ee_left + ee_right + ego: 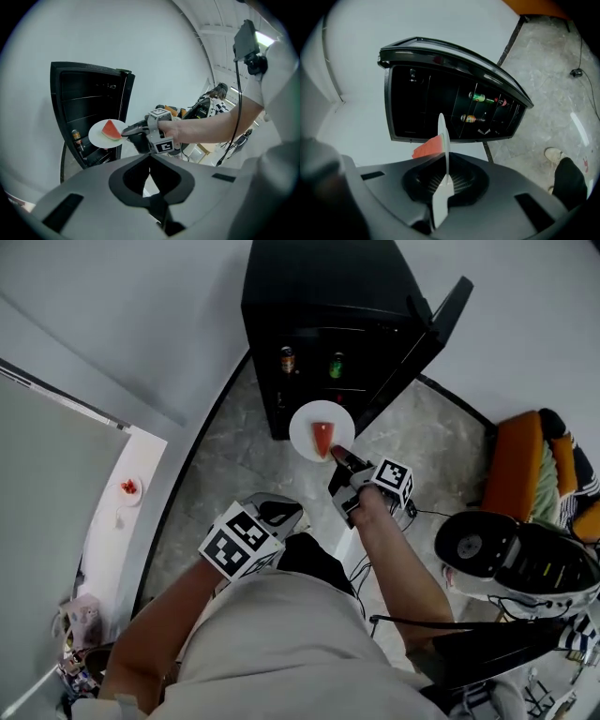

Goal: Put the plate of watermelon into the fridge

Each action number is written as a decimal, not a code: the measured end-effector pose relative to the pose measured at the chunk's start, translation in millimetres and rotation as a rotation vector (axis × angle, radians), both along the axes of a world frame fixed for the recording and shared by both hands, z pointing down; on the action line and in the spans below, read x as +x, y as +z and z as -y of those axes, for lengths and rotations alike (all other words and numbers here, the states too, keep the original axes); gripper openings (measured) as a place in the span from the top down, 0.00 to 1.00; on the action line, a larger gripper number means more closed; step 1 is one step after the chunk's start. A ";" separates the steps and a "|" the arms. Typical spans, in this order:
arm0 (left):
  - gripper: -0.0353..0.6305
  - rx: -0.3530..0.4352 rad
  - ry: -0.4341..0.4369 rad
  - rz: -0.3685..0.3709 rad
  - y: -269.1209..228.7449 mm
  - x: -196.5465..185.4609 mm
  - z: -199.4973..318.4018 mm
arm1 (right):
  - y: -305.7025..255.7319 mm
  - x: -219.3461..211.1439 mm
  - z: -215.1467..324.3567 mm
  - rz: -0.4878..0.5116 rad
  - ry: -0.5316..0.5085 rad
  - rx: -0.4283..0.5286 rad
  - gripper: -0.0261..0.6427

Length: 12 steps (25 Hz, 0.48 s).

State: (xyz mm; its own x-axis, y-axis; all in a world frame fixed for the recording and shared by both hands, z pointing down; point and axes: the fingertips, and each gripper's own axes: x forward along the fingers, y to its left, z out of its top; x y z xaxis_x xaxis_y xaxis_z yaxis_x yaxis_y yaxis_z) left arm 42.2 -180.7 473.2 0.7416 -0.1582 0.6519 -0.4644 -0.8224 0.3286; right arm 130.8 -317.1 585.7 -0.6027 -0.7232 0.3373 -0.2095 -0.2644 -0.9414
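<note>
At our far left, a small dish with something red on it sits on a white surface. Our left tool hangs low, jaws pressed together on nothing. Further right, the white plate carries the watermelon wedge. It hovers over the floor just in front of the open fridge, not yet inside. Our right tool is clenched on the plate's rim. Two drinks stand inside the fridge, and its door stands open to the right.
</note>
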 end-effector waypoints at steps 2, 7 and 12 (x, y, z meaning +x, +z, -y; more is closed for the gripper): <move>0.93 -0.009 -0.010 -0.007 -1.9 11.9 20.3 | 7.7 3.9 27.2 0.001 -0.005 -0.009 0.93; 0.93 -0.019 -0.028 0.002 3.2 34.8 58.5 | 26.7 13.9 89.0 -0.009 0.001 -0.019 0.93; 0.93 -0.048 -0.018 0.027 5.3 41.1 76.3 | 45.4 5.3 136.7 0.008 0.021 -0.040 0.93</move>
State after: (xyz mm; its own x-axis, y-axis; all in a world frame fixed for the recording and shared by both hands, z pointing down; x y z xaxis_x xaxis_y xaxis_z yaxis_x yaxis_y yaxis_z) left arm 83.3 -257.0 478.4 0.7212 -0.1396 0.6785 -0.4883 -0.7973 0.3548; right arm 136.0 -453.8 631.1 -0.5900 -0.7222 0.3610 -0.1956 -0.3060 -0.9317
